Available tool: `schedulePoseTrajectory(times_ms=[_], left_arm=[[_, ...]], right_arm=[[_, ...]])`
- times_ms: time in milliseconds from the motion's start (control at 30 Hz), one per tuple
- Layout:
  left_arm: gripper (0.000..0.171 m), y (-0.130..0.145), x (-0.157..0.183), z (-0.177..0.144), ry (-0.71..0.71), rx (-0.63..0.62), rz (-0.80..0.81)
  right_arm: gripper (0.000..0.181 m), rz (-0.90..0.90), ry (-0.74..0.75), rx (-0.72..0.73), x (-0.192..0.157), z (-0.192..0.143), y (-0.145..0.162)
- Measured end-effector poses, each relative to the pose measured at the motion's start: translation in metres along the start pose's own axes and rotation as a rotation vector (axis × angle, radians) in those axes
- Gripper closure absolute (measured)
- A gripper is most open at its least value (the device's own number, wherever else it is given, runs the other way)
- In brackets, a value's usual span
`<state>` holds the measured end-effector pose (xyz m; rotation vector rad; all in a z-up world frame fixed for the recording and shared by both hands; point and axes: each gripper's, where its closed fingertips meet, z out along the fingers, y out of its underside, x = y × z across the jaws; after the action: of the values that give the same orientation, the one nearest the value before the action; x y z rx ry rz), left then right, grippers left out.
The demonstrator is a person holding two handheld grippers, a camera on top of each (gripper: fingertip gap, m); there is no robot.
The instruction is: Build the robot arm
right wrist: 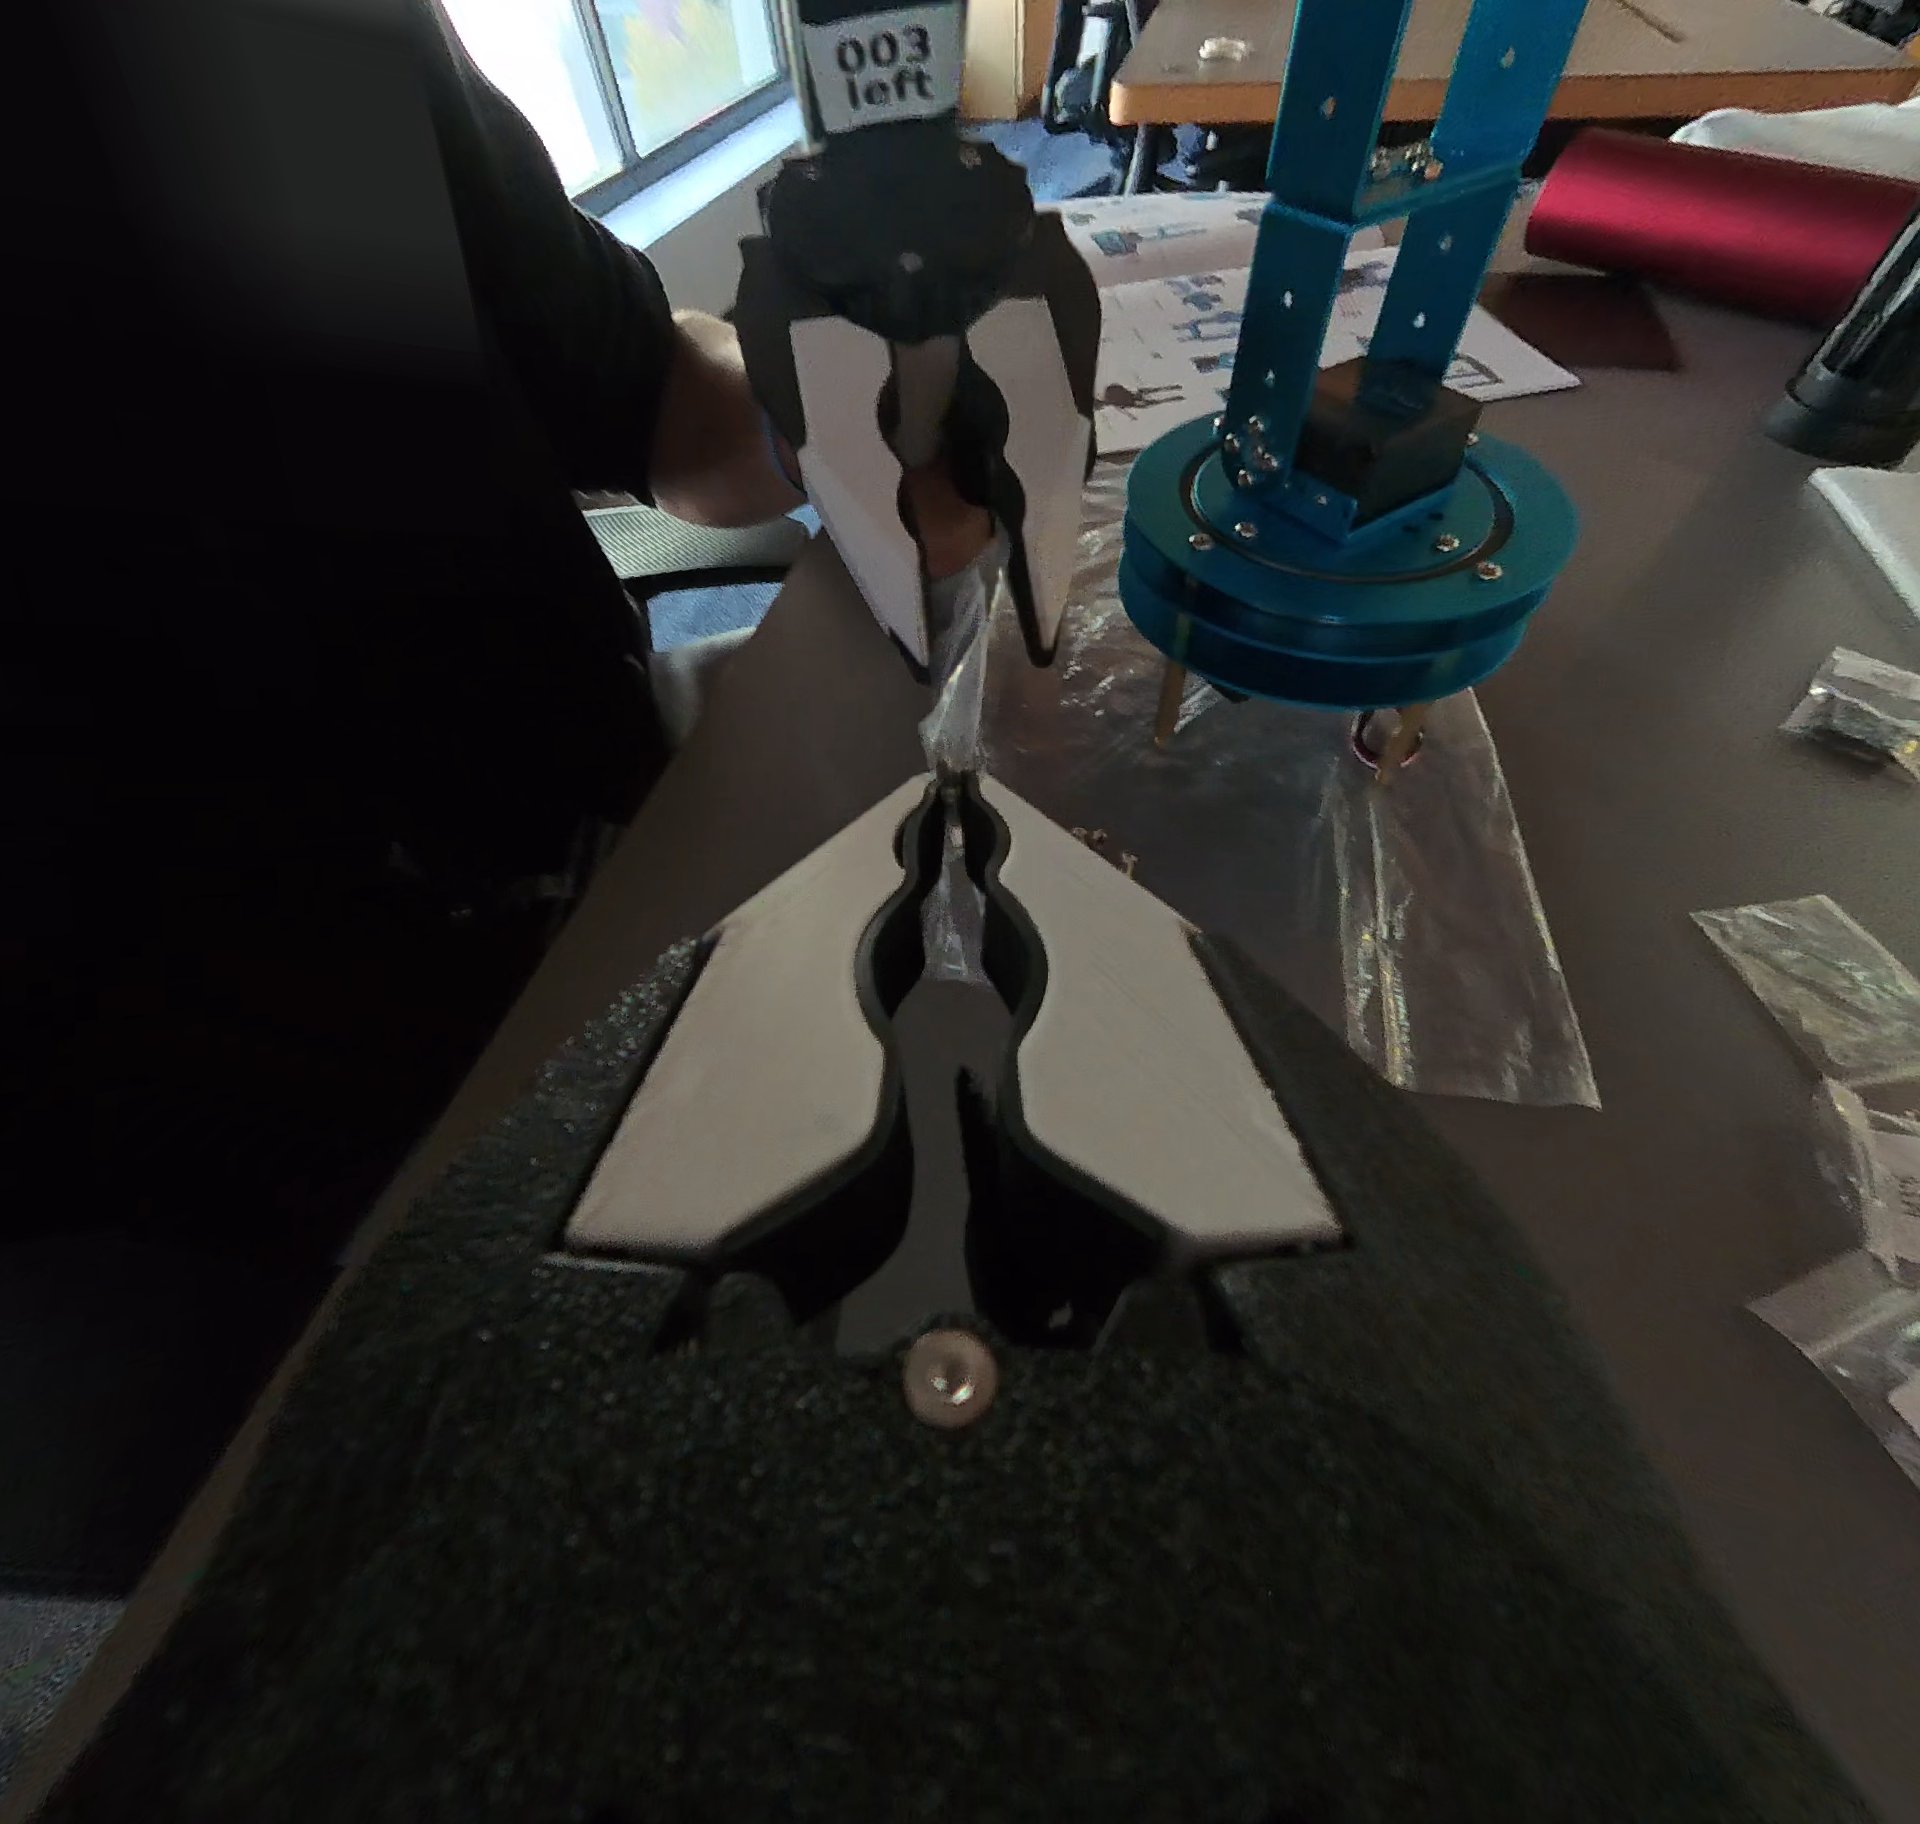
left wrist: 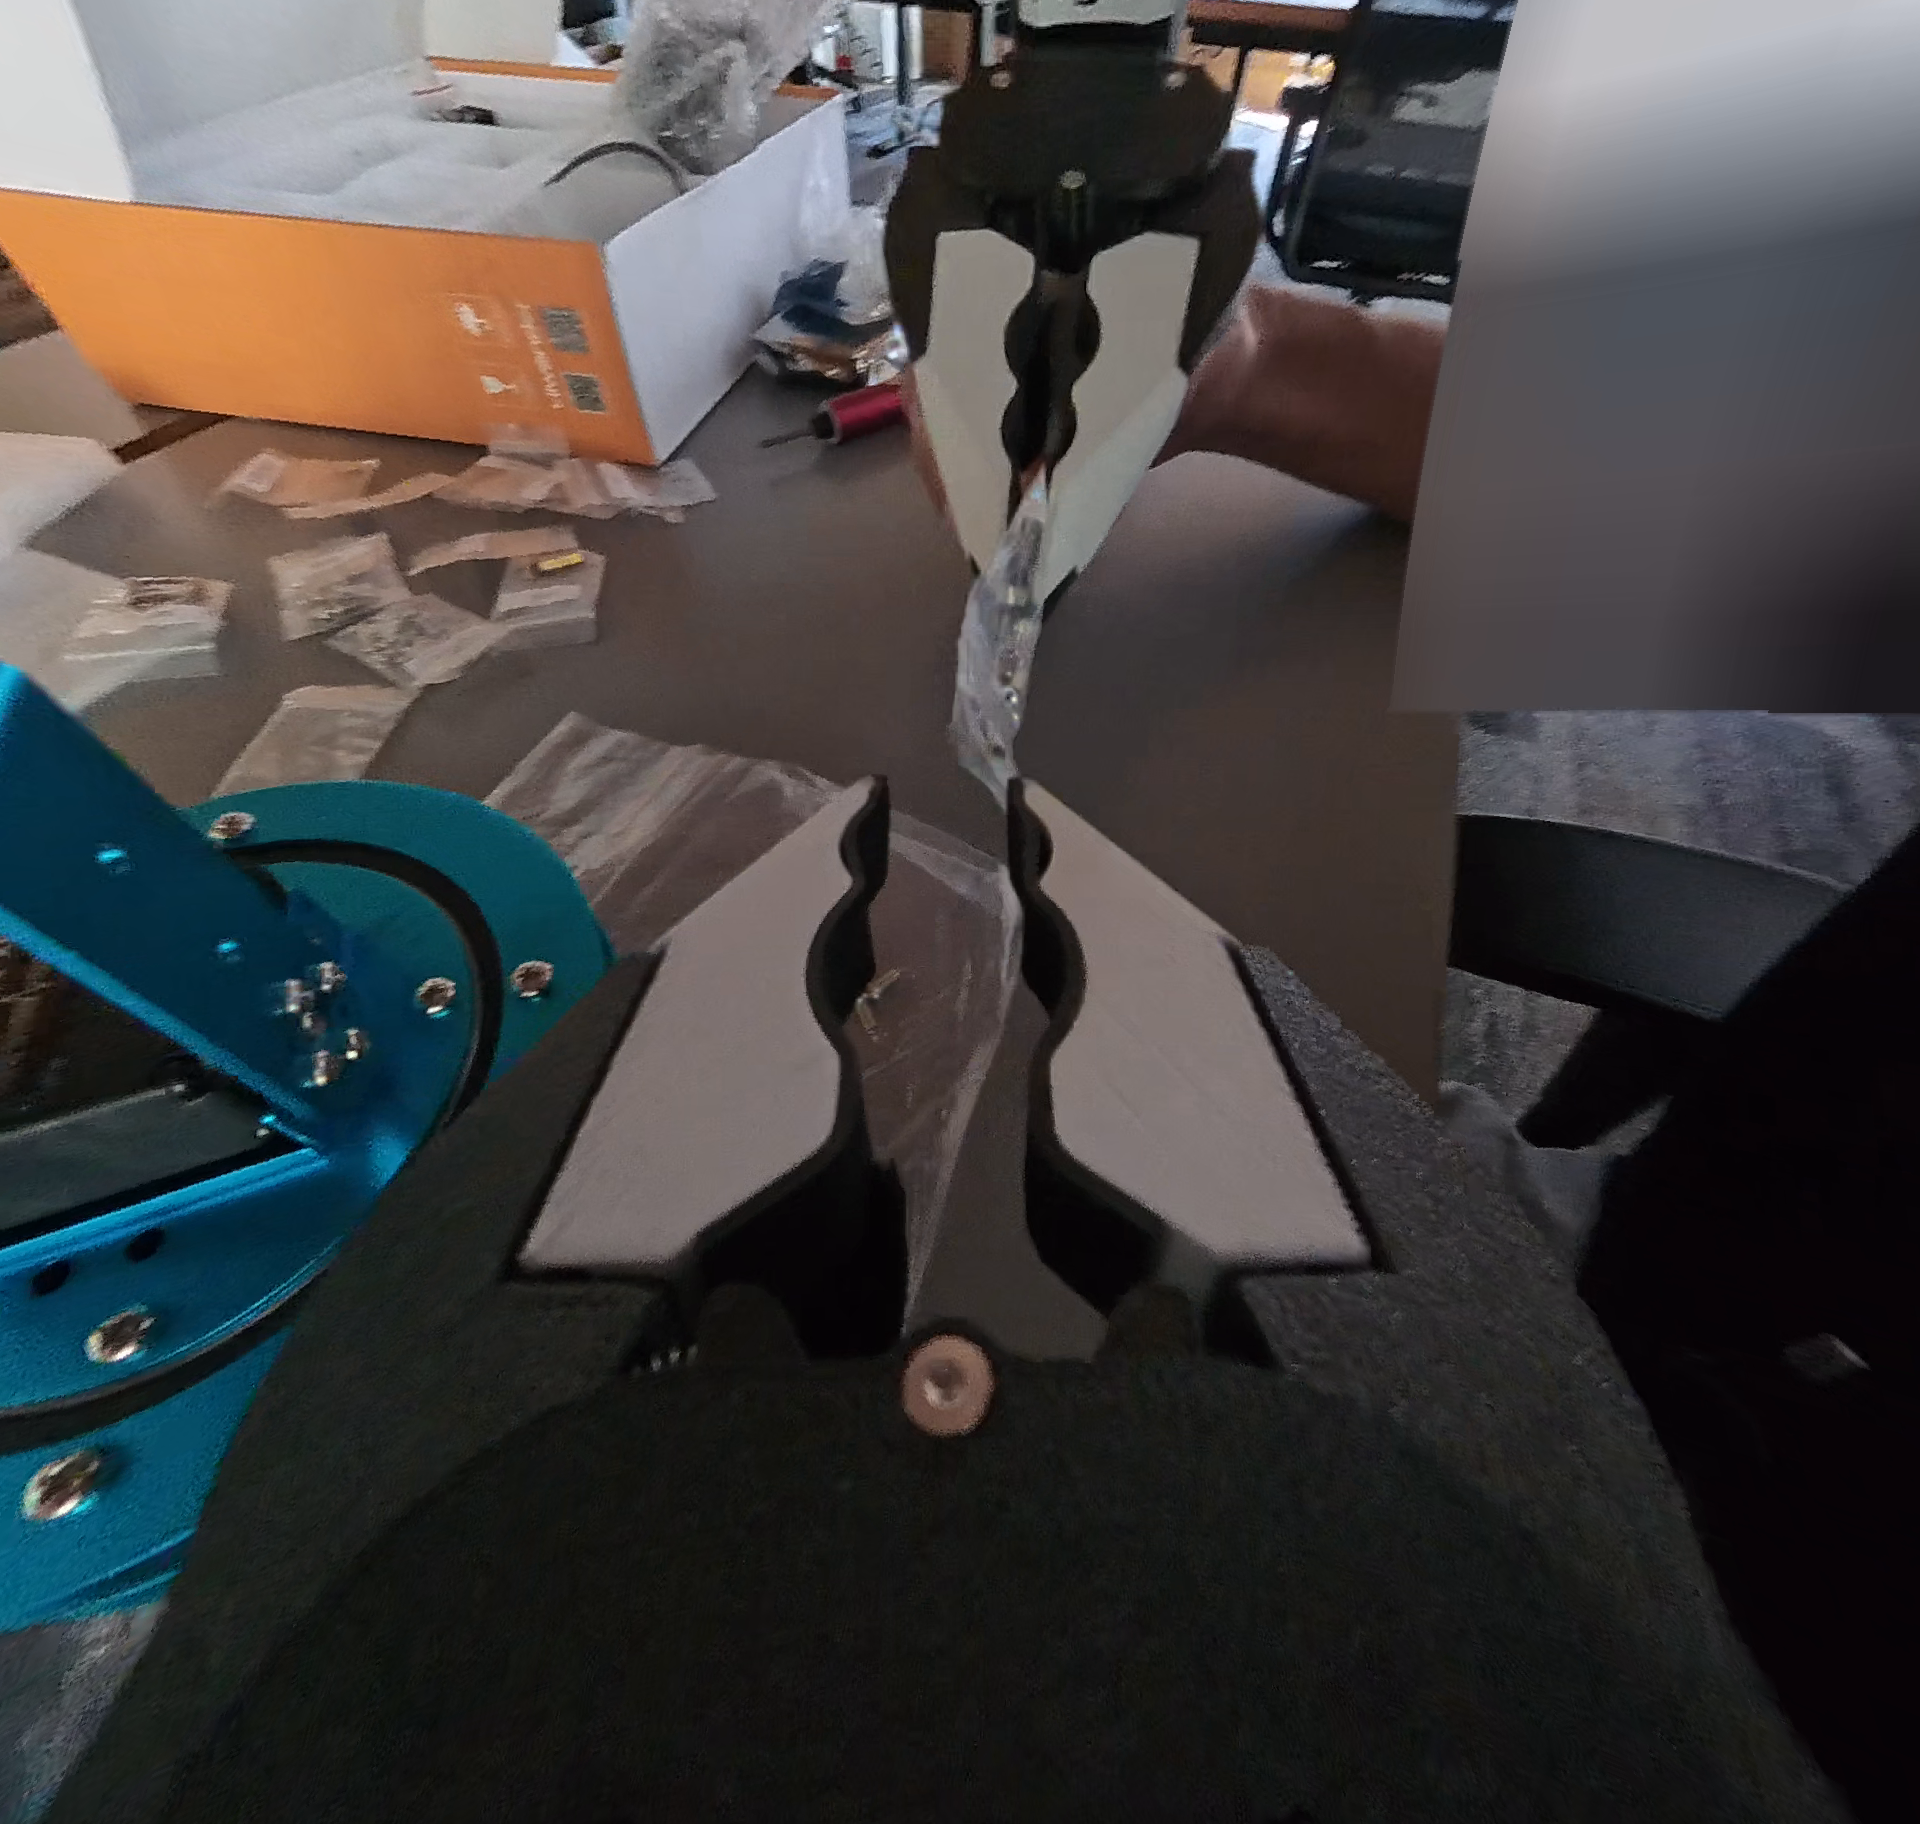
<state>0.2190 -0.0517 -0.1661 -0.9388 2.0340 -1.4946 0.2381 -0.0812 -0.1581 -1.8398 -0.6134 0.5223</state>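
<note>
1. Bag (left wrist: 992, 673) is hanging in the air between our two grippers, which are facing each other tip to tip. It is long and thin, and its long side is running straight from one gripper to the other.
2. We are pinching one end with the right gripper (right wrist: 951, 792). Its jaws are nearly closed, with the plastic squeezed between the tips.
3. We are holding the left gripper (left wrist: 948, 792) at the other end. Its jaws are standing a little apart, and the bag is lying in the gap. We cannot tell if they are really gripping it.
4. Both grippers are about as near to the bag as each other, one at each end.
5. We are seeing a clear, crinkly bag, twisted narrow, with small shiny metal bits inside. They look like screws, but it is too blurry to be sure.
6. We are working over a dark table (right wrist: 1195, 943). A blue metal stand (right wrist: 1351, 538) is sitting just beside the left gripper, and more small bags (left wrist: 343, 590) are lying farther off near an orange box (left wrist: 312, 320).
</note>
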Motion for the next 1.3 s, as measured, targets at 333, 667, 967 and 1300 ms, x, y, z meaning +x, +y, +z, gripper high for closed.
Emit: schedulePoseTrajectory(times_ms=[333,667,967,1300], left_arm=[[0.155,-0.013,0.013,-0.006,0.116,0.076,-0.058],[0.155,-0.015,0.017,-0.002,0.127,0.08,-0.043],[0.171,-0.011,0.027,0.005,0.198,0.049,-0.024],[0.171,-0.015,0.013,0.008,0.144,0.081,-0.018]], right_arm=[[0.179,0.029,-0.066,0.048,-0.009,-0.003,-0.008],[0.179,0.045,-0.104,0.049,-0.016,0.001,-0.009],[0.179,0.066,-0.092,0.049,-0.013,0.001,-0.008],[0.179,0.134,-0.035,0.072,0.003,-0.002,-0.011]])
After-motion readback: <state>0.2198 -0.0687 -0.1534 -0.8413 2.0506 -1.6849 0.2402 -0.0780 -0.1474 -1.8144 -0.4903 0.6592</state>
